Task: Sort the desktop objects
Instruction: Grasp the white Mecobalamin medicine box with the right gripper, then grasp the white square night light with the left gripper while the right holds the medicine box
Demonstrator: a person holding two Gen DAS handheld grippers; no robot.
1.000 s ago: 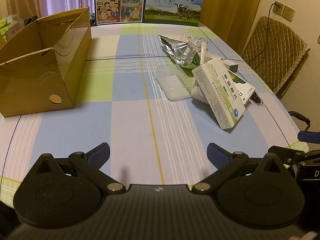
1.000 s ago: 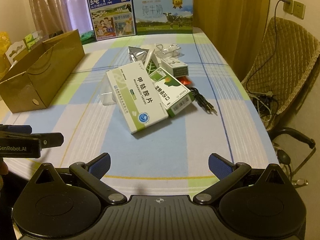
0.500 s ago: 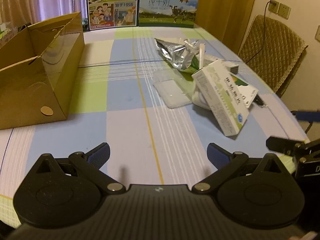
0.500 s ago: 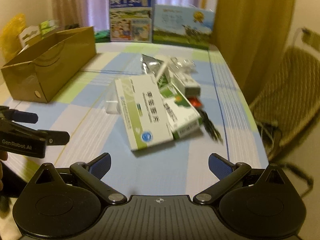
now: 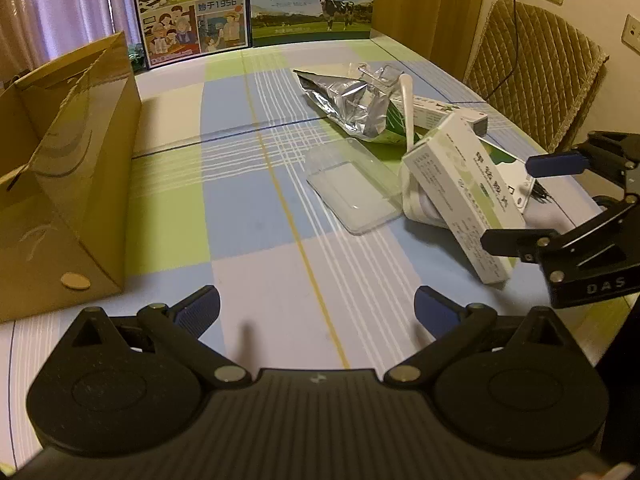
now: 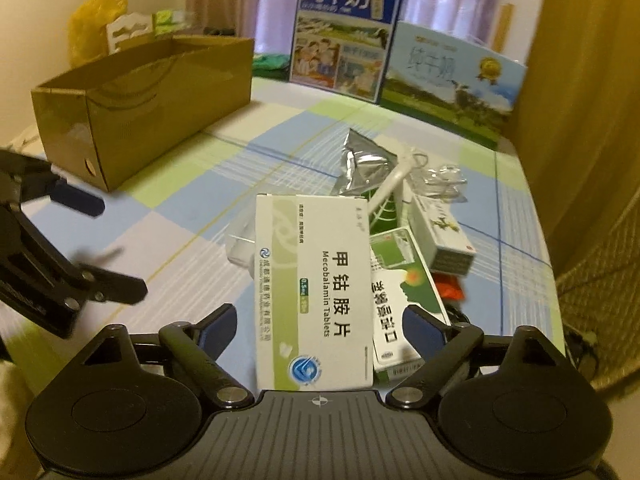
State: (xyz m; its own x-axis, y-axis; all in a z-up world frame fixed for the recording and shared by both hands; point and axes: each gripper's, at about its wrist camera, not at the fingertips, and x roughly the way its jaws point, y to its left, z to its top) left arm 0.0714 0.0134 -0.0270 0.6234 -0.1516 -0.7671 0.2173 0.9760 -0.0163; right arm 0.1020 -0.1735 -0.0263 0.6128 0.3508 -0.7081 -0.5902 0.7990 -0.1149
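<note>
A pile of desktop objects lies on the checked tablecloth. A white and green tablet box (image 6: 312, 280) (image 5: 460, 196) leans on top of a green and white box (image 6: 400, 292). Behind them lie a small white box (image 6: 440, 236), a silver foil pouch (image 5: 348, 100) (image 6: 364, 164), a white stick (image 5: 408, 108) and a clear plastic case (image 5: 352, 184). My right gripper (image 6: 320, 328) (image 5: 532, 200) is open, its fingers either side of the tablet box's near end. My left gripper (image 5: 316, 308) (image 6: 100, 244) hangs open over bare cloth, left of the pile.
An open brown cardboard box (image 5: 60, 160) (image 6: 140, 100) stands on the left of the table. Two milk cartons (image 5: 256, 4) stand at the far edge. A padded chair (image 5: 532, 68) is beyond the right edge. A small red item (image 6: 448, 286) lies right of the boxes.
My right gripper has moved forward and swung left to the pile; the tablet box now sits between its open fingers. My left gripper has advanced slightly over the table.
</note>
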